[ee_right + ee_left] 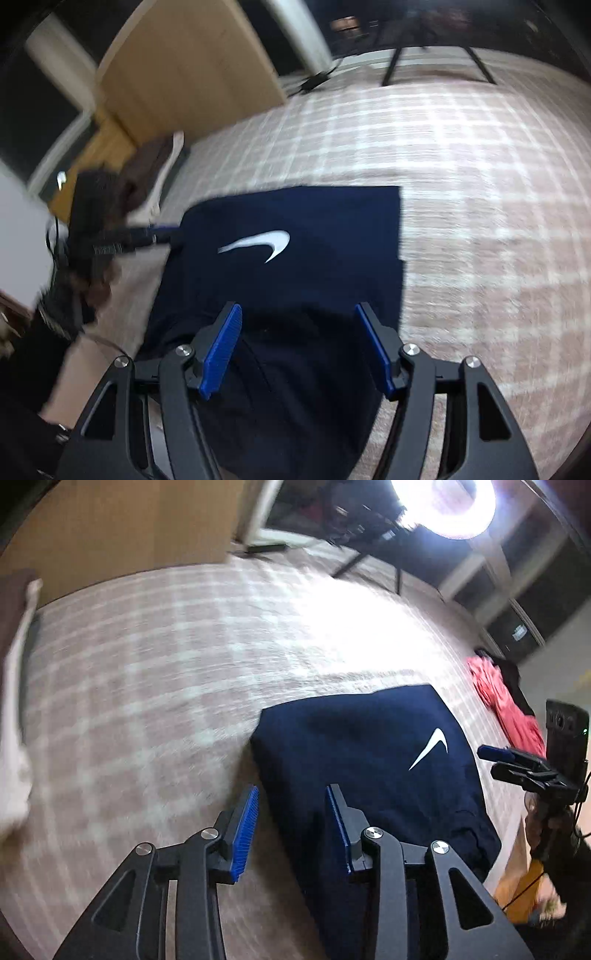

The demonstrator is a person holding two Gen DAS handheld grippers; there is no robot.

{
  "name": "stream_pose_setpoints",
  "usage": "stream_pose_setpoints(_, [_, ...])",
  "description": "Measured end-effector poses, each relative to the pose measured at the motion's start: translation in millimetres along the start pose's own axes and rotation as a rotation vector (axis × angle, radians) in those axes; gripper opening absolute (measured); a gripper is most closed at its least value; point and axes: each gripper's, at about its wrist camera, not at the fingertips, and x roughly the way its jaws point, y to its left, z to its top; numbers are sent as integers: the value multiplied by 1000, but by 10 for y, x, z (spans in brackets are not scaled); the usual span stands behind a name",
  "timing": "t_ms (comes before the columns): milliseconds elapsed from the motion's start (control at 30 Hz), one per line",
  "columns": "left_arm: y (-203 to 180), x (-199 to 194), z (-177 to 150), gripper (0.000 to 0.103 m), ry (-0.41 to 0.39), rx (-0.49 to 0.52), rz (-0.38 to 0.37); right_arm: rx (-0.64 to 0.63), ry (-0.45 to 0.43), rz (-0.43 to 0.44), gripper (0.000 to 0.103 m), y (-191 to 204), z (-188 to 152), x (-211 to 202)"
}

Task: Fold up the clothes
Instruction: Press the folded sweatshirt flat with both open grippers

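A navy garment (369, 760) with a white swoosh logo (430, 747) lies folded into a rough rectangle on a bed covered by a pink-and-white plaid bedspread (166, 672); in the left wrist view it fills the lower right of the frame, and in the right wrist view it sits at lower centre (295, 240), its far and right edges straight, its near end darker and rumpled. The left gripper (291, 827) hangs at the bottom centre of its own frame with its blue-padded fingers (243, 834) spread apart and holding nothing, the left finger over the bedspread and the right one over the garment's left edge. The right gripper (299, 350) likewise has its fingers (221, 354) parted and empty, both over the rumpled near end of the navy cloth; whether they touch the fabric cannot be told. Each gripper shows in the other's view: the right one at the right edge of the left wrist frame (517, 764), the left one blurred at the left of the right wrist frame (159, 234), close to the garment's corner. A red garment (506, 705) lies crumpled at the right of the left wrist frame, beyond the navy one. A wooden headboard (184, 66) stands at upper left, and a bright ring light (443, 502) glares at the top.
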Motion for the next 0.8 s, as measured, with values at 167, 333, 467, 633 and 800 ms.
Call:
stream_pose_setpoints(167, [40,72,165,33,21,32,-77,-67,70,-32,62,116,17,291])
stream_pose_setpoints(333, [142,103,338,33,-41,32,-75,-87,81,-35,62,126,-16,317])
stream_pose_setpoints(467, [216,-29,311,33,-116,30,73,-87,94,-58,62,180,4,296])
stream_pose_setpoints(633, [206,-58,158,33,-41,30,0,-200,51,-72,62,505,300,260])
stream_pose_setpoints(800, [96,31,7,33,4,25,-26,-374,38,-79,62,964,647,423])
